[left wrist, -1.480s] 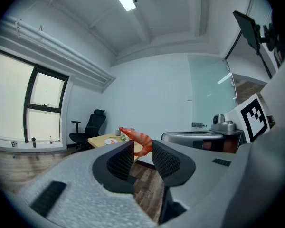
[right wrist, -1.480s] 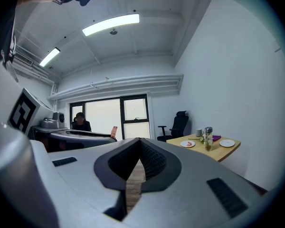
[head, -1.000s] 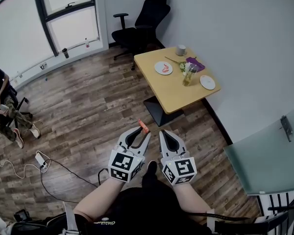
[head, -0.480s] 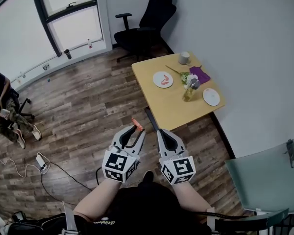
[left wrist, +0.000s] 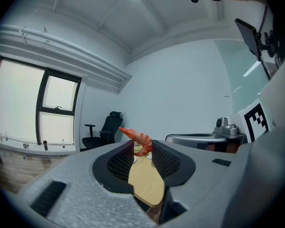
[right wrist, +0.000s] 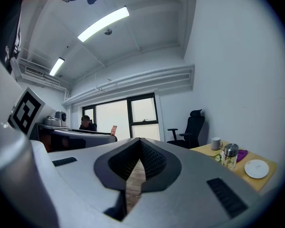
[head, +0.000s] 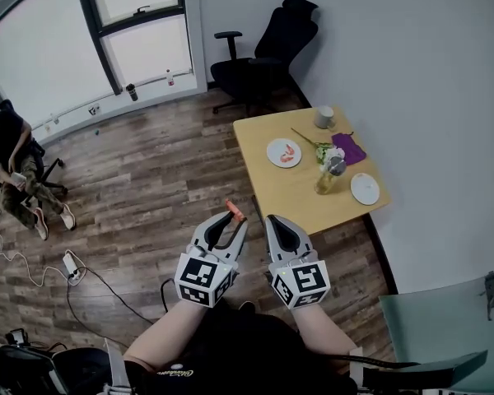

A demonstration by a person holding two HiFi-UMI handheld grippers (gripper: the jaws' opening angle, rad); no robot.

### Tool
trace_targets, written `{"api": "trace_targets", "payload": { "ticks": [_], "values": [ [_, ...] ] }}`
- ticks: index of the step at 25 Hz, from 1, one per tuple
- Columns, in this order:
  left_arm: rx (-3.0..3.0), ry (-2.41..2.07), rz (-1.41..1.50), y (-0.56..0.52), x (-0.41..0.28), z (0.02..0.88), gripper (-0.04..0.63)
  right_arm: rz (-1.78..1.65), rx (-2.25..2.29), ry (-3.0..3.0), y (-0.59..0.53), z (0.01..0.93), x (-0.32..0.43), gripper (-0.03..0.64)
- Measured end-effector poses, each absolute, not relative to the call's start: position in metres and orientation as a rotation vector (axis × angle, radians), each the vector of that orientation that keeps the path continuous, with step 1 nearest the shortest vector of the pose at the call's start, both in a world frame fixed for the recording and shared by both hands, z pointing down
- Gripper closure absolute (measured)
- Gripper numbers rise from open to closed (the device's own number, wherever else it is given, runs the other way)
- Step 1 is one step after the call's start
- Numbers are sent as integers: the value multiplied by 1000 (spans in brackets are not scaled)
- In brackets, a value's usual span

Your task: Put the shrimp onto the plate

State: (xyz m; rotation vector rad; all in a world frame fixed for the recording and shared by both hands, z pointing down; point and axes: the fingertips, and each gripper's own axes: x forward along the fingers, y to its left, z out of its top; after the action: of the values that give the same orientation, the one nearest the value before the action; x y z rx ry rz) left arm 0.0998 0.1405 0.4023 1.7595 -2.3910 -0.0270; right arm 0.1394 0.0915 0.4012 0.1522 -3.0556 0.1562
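Since a second ago, the table (head: 290,194) has slid lower and to the right in your head view, while both of your grippers keep their pose short of the table's near edge. Your left gripper (head: 234,220) pinches a shrimp (left wrist: 138,140) at its jaw tips, off the table. Your right gripper (head: 272,220) is closed on nothing. On the table, a plate (head: 284,152) already carries orange pieces.
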Motion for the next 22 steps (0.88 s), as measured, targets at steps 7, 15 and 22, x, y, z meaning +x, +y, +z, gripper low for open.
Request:
{"api": "trace_targets", "payload": {
  "ticks": [7,15,22],
  "values": [
    [1764,-2441,-35,129,75,400,477,111,113,-3081,81,398,111,615],
    [1768,-2434,-71,98,13,416,477,87,124,-3068,50,414,52,615],
    [1784,-2382,-56,62,-93,420,476,121,151,-3052,17,418,-51,615]
  ]
}}
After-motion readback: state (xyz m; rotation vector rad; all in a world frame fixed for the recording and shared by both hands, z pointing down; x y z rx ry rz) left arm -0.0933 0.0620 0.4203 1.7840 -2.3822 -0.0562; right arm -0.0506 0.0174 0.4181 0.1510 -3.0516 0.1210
